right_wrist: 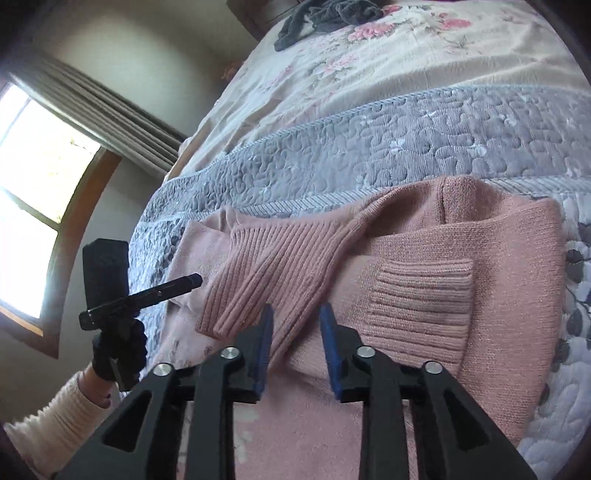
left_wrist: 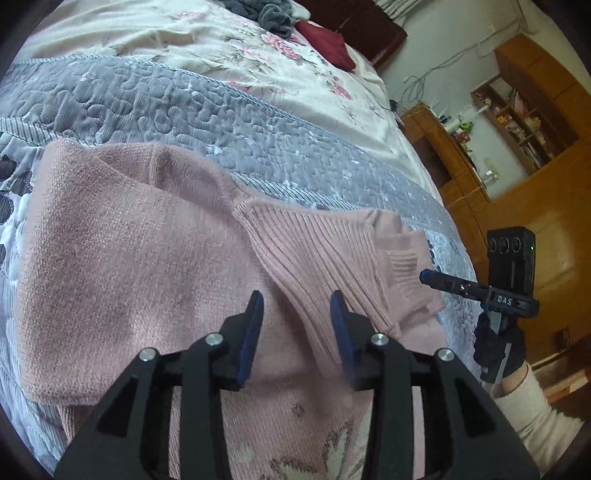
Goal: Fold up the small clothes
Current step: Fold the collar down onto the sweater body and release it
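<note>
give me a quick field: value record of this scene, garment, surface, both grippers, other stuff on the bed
garment: pink knit sweater, both sleeves folded across the body
surface: grey quilted bedspread beside a floral sheet
left gripper: open, above the sweater, holding nothing
right gripper: open, over the ribbed cuff, holding nothing
other items: dark grey cloth and a dark red cloth at the far end

Left tongs (left_wrist: pixel 296 301) parted, right tongs (right_wrist: pixel 296 314) parted, both empty, hovering

Grey quilt (right_wrist: pixel 424 147) lying bare beyond the pink sweater (left_wrist: pixel 129 266); dark clothes (right_wrist: pixel 325 14) heaping near the bed's far edge.
</note>
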